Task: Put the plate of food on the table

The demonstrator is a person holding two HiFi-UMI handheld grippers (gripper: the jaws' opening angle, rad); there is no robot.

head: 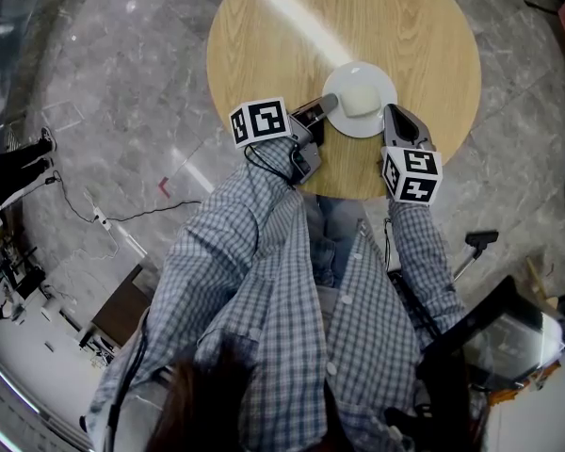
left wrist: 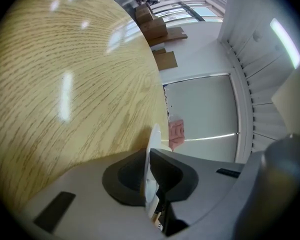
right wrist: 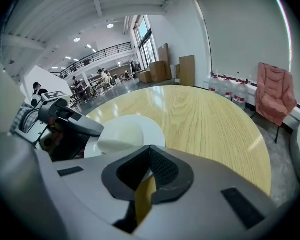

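Observation:
A white plate point(head: 381, 81) carrying a pale rounded bun point(head: 360, 97) sits near the front edge of the round wooden table point(head: 292, 55). My left gripper point(head: 330, 102) is shut on the plate's left rim. In the left gripper view that rim point(left wrist: 152, 139) runs edge-on between the pads of the left gripper point(left wrist: 146, 184). My right gripper point(head: 393, 111) meets the right rim. In the right gripper view the plate point(right wrist: 145, 126) and bun point(right wrist: 120, 136) lie just ahead of the right gripper point(right wrist: 149, 171), whose jaws stand closed on the near rim. Whether the plate touches the wood I cannot tell.
Grey stone floor surrounds the table, with a white cable point(head: 94, 217) at the left and a dark stand point(head: 480, 238) at the right. Beyond the table stand a pink chair point(right wrist: 272, 91), water bottles point(right wrist: 235, 91) and cardboard boxes point(right wrist: 186, 69). People sit far off.

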